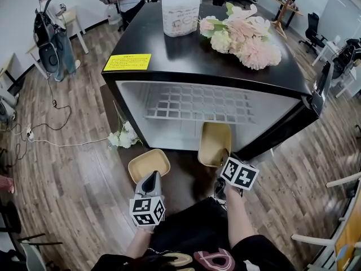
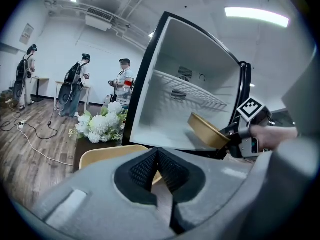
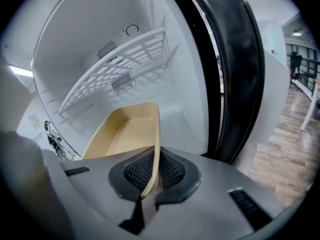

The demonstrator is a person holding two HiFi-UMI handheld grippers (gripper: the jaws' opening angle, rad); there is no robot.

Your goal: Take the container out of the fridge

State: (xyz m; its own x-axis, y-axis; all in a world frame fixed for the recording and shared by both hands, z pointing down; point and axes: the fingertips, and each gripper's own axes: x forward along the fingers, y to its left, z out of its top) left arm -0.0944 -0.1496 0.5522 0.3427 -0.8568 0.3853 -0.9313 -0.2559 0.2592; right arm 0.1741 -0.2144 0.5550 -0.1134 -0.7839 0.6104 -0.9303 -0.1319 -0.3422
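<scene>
Right tool (image 3: 150, 173) clamped on container (image 3: 125, 134) rim at fridge (image 1: 169, 52) mouth: extraction step. Next I pull clear, keep level. Left tool (image 2: 157, 166) jaws together.

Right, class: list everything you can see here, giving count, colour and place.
fridge: one, black, white inside, open, centre
wire shelf: one, white, inside fridge
front container: one, tan, just before fridge
second container: one, tan, tilted at fridge mouth
sticker: one, yellow, fridge top
canister: one, white, fridge top
pink flowers: one bunch, fridge top
white flowers: one bunch, floor left of fridge
people: three, background
left gripper: one, grey, shut on front container's rim
right gripper: one, grey, shut on second container's rim
</scene>
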